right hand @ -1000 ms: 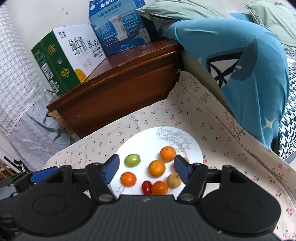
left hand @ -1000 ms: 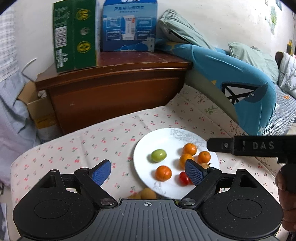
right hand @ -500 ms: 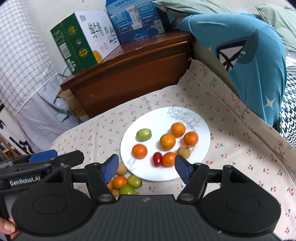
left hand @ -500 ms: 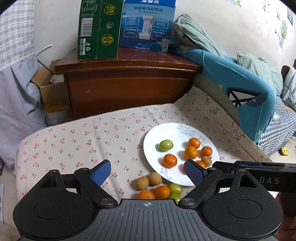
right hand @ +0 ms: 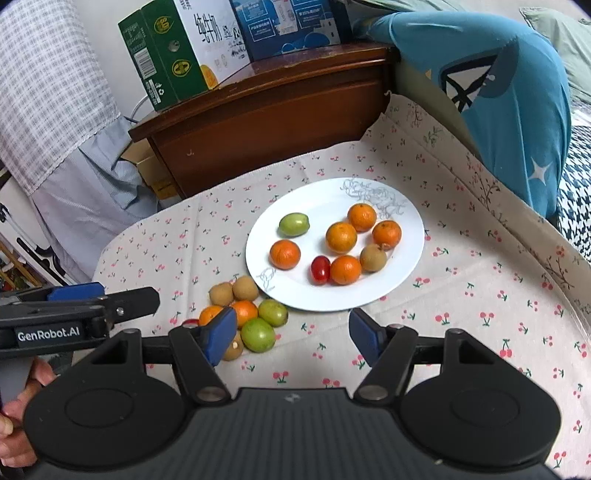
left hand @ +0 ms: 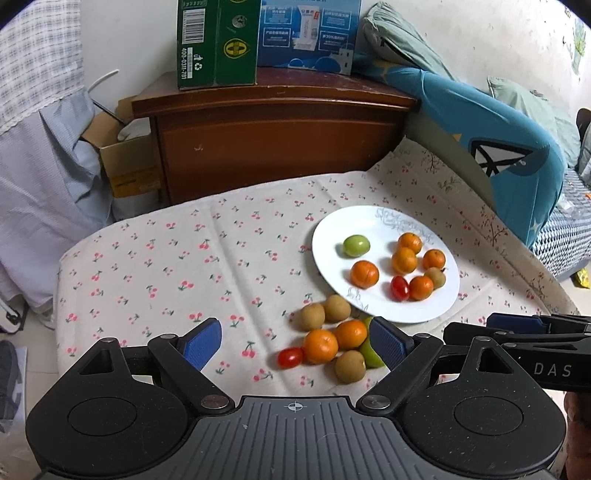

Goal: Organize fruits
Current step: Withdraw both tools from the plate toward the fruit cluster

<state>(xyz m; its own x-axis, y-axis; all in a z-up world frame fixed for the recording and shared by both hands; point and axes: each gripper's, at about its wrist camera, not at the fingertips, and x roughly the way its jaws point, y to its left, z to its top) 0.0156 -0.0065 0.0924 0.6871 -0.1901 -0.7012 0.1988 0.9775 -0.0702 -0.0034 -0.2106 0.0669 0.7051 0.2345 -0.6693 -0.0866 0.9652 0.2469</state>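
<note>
A white plate (left hand: 328,240) (right hand: 406,280) on the cherry-print cloth holds several small oranges, a green fruit (left hand: 356,245) (right hand: 293,224), a cherry tomato (left hand: 400,288) (right hand: 320,270) and a brown fruit. Beside its near-left rim lies a loose pile (left hand: 332,339) (right hand: 251,314): two oranges, brown fruits, green fruits and a cherry tomato (left hand: 290,357). My left gripper (left hand: 295,341) hovers open just short of that pile, nothing between its fingers. My right gripper (right hand: 293,334) is open above the cloth in front of the plate, empty, with the pile at its left finger.
A wooden cabinet (left hand: 273,140) stands behind the cloth with a green carton (left hand: 216,40) and a blue box (left hand: 308,33) on top. A blue pillow (right hand: 509,96) lies at the right. A cardboard box (left hand: 125,162) and hanging cloth are at the left. A hand (right hand: 18,424) grips the left tool.
Both grippers have drawn back from the plate. The loose pile of fruit in front of the plate has come into view. Neither gripper's opening has changed.
</note>
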